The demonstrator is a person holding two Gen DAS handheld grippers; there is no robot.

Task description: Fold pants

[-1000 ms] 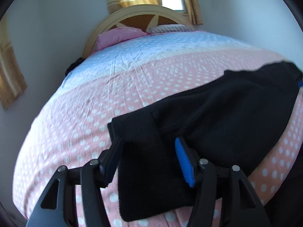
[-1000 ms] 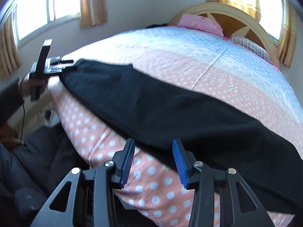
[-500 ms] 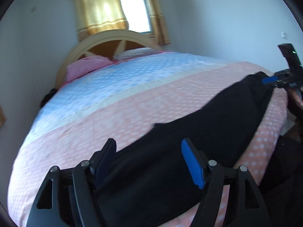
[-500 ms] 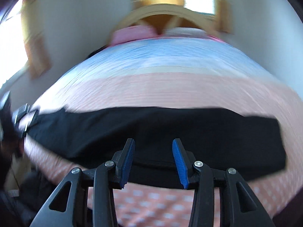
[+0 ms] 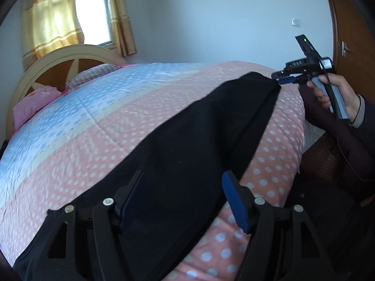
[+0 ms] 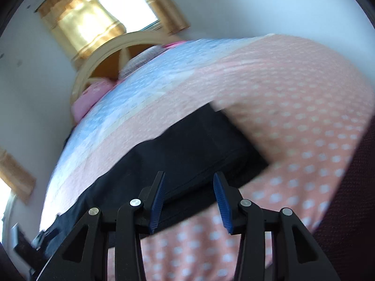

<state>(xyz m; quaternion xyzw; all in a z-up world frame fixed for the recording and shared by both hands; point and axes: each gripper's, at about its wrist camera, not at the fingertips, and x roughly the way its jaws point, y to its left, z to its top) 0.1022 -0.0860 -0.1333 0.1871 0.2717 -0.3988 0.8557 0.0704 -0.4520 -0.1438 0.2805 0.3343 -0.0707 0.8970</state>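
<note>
While the black pants [image 5: 192,145] lay stretched in a long band across the pink dotted end of the bedspread [image 5: 98,126], running from lower left to upper right of the left wrist frame, both grippers stood over their ends. Left gripper [image 5: 185,199]: jaws wide and closing, dark cloth under and between the fingers; the blue pads did not press on it. Right gripper [image 6: 188,199], in its own view: jaws partly parted at lower centre, over the near edge of the pants [image 6: 187,152]; pads clear of the fabric, nothing held. Frame motion-blurred, so fine contact hard to judge. In the left wrist view the same right gripper [image 5: 287,79] showed at upper right, in a hand [image 5: 337,93], its blue tip just at the far end of the pants; grip there too small to tell. Headboard [image 5: 46,65], pink pillow [image 5: 32,103] and curtained window [image 5: 93,18] at upper left; wooden door [image 5: 351,35] at right edge.
</note>
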